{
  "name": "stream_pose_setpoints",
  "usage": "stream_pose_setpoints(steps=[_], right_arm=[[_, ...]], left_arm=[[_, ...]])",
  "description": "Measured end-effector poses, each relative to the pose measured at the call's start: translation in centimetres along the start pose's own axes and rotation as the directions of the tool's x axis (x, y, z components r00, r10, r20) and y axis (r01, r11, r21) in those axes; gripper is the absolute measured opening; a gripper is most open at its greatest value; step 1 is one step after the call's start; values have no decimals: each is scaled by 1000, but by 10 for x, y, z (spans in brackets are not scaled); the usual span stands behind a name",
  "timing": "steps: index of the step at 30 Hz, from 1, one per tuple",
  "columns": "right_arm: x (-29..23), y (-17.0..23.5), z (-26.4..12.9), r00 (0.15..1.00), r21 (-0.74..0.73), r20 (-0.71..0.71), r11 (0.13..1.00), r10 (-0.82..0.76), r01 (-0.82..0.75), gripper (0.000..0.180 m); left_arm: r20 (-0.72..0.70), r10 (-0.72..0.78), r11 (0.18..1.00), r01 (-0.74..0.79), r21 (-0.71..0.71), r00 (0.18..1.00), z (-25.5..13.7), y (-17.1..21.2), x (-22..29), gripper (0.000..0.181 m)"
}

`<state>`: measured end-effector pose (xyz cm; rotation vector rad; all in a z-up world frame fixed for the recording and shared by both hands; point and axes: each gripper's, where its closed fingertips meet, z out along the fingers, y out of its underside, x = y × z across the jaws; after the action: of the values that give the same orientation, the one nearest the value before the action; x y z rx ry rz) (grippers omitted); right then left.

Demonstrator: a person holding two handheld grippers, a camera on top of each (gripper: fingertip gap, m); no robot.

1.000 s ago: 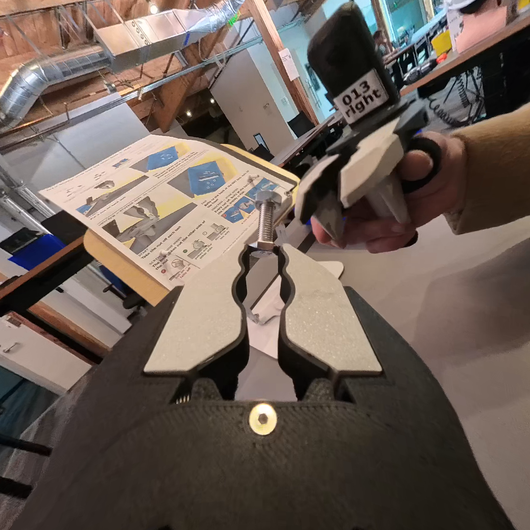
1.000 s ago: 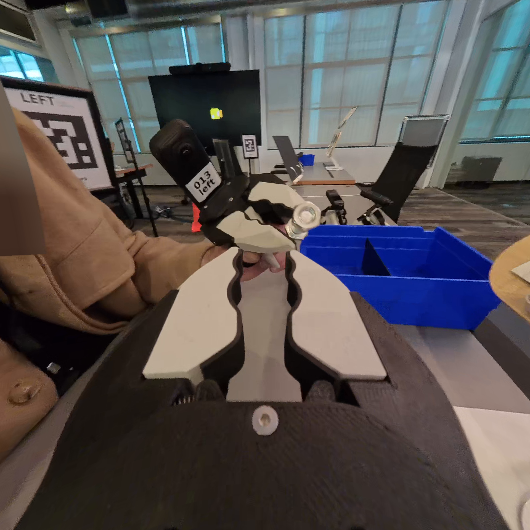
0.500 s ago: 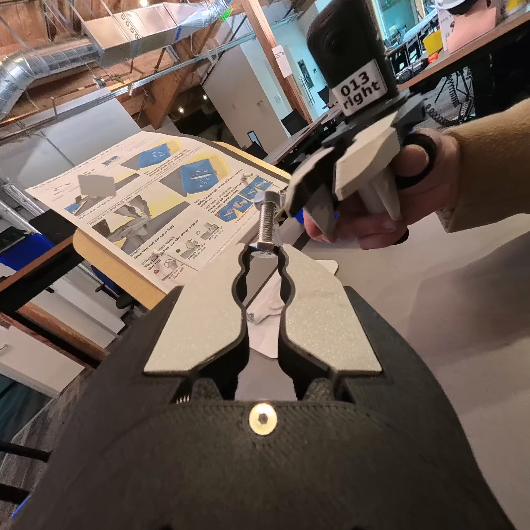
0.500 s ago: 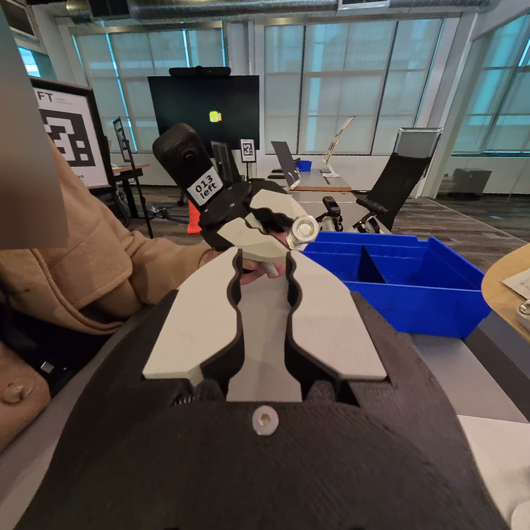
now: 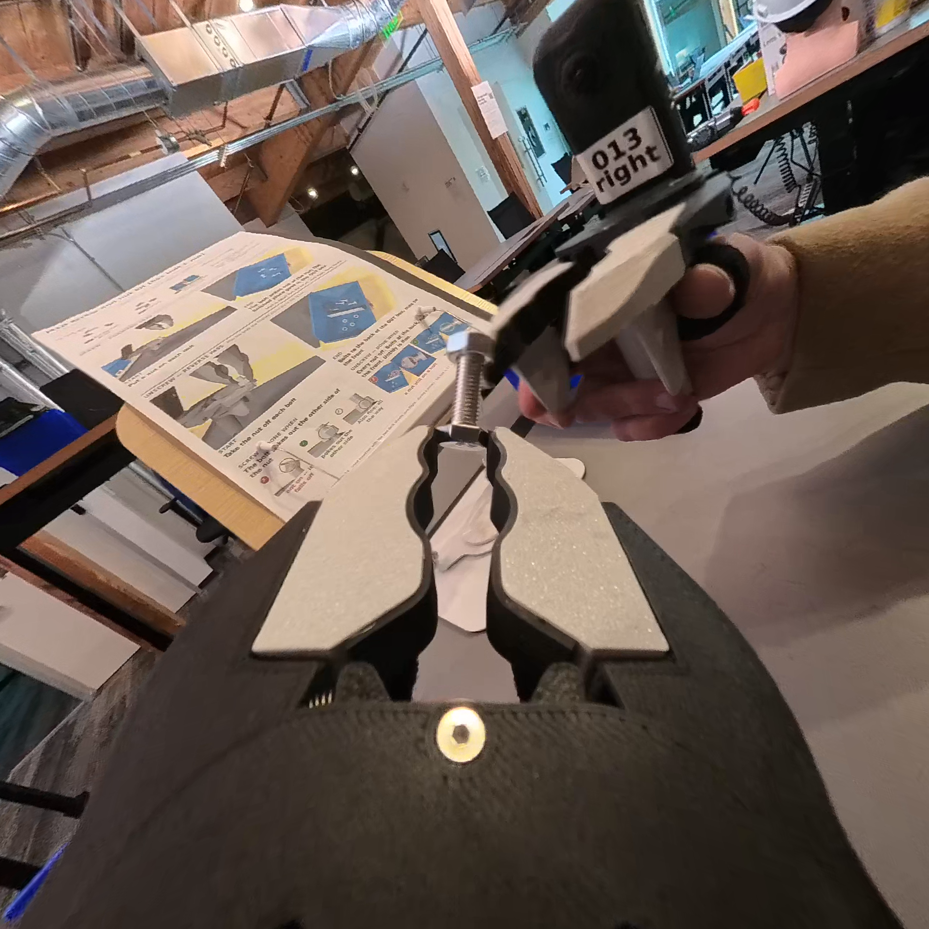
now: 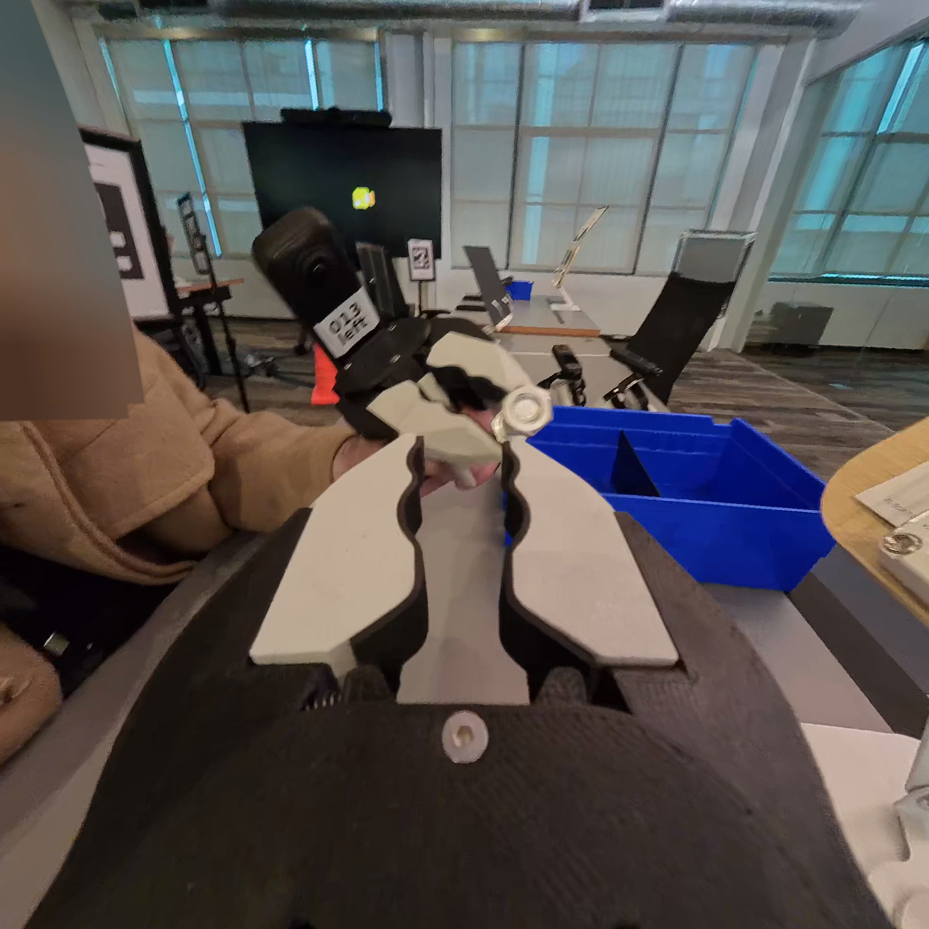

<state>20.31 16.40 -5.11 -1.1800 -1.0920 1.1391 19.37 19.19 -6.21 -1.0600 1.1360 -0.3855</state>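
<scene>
While we steady: the bolt (image 5: 466,389), its hex head clenched in our left gripper (image 5: 463,436), beside the blue bin (image 6: 704,497).
Right gripper (image 6: 458,452): released, its tips at the nut (image 5: 470,346).
Risk: we judge a sideways nudge could twist the bolt loose.

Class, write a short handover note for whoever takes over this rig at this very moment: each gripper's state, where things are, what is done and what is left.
Left gripper: fingers shut on the lower hex end of a bolt, which stands up from the tips, clear of the grey table.
Right gripper: open and empty, its tips close beside the bolt's upper hex end.
Nearby: a divided blue bin on the table and a printed sheet on a wooden board.
Done: bolt lifted and held.
Left: the right gripper has closed on nothing yet.
</scene>
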Motion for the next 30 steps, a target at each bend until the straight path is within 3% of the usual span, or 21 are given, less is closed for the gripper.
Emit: stream_pose_setpoints(steps=[2, 8, 12, 15, 19, 23, 30], right_arm=[[0, 5, 0, 1000, -39, 8, 999, -3, 3, 27], [11, -8, -4, 997, 39, -74, 999, -10, 13, 48], [3, -5, -1, 998, -2, -42, 999, -40, 40, 45], [-7, 2, -1, 998, -55, 30, 997, -49, 50, 26], [3, -4, -4, 998, -29, -33, 998, -48, 47, 29], [9, -10, -4, 995, 12, -80, 998, -55, 56, 50], [-3, -4, 0, 996, -12, -21, 996, -86, 86, 43]], left_arm=[[-1, -11, 1000, 11, 1, 1000, -1, 0, -3, 18], [-35, 12, 1000, -12, -1, 999, 1, 0, 5, 18], [-21, 8, 1000, -9, -12, 1000, 1, 2, 4, 18], [-5, -19, 1000, 19, -7, 1000, -1, 2, -3, 18], [-20, -10, 1000, 10, 0, 1000, -2, 1, 0, 18], [-66, 8, 1000, -7, 1, 998, 1, -1, 10, 18], [-83, -28, 1000, 29, 9, 996, 1, -2, 11, 18]])
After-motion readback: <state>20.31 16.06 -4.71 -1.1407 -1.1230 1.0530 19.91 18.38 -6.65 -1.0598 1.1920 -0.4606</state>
